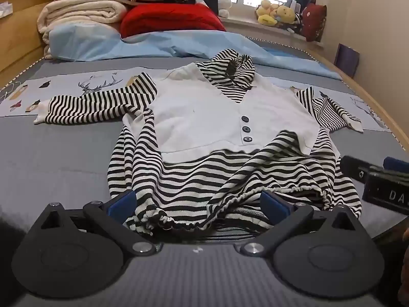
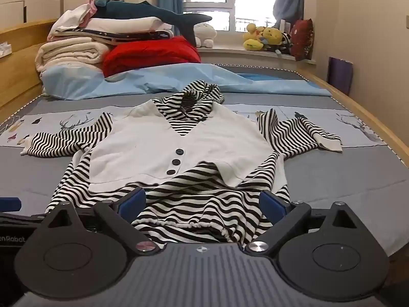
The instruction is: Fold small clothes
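Hovering over the gathered hem of a striped hooded top [image 1: 230, 117] spread face-up on the bed [image 1: 51, 158], sleeves splayed for folding, left gripper [image 1: 199, 204] and right gripper [image 2: 202, 202] stand wide apart, holding nothing.

A grey bed [image 2: 332, 184] carries a striped top [image 2: 179, 140] and folded blankets [image 2: 71, 51].

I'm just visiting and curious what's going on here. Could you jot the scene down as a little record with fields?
garment: striped top with white vest front, three dark buttons, lying face up
sleeves: spread out to both sides
surface: grey bed cover
left gripper: open, over the crumpled hem
right gripper: open, over the hem
folding: not yet begun
background: stacked blankets, soft toys on the window sill
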Available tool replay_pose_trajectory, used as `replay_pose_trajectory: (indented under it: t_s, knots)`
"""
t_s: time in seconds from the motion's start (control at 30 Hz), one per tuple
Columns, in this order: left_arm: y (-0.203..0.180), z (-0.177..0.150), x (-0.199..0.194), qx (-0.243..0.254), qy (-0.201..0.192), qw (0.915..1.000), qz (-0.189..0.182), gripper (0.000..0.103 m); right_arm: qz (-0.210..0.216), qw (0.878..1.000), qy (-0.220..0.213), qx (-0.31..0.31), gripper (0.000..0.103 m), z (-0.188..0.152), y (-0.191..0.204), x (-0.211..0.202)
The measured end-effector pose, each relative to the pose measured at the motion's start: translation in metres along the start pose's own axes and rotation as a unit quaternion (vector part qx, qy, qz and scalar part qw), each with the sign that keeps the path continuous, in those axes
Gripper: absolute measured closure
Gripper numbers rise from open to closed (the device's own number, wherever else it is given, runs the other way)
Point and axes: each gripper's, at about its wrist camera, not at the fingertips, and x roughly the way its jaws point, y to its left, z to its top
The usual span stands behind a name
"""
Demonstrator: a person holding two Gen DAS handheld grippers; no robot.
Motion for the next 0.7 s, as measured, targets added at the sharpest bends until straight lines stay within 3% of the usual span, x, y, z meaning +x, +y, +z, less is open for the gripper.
replay_pose_trajectory:
  t_s: [0.1,0.4,0.7]
  knots:
    - [0.008,-0.001,0.004,-0.020,0.009,0.9997,-0.006,0.000,-0.001,1.000,0.003,0.008,0.008,0.000,0.001,0.002]
    - [-0.002,-0.003,0.003,-0.009,-0.002,0.9999,-0.014,0.001,0.023,0.999,0.022,-0.001,0.008,-0.005,0.005,0.006]
    - [0.002,-0.002,0.005,-0.017,0.003,0.9997,-0.016,0.001,0.010,1.000,0.023,-0.001,0.008,-0.004,0.005,0.009]
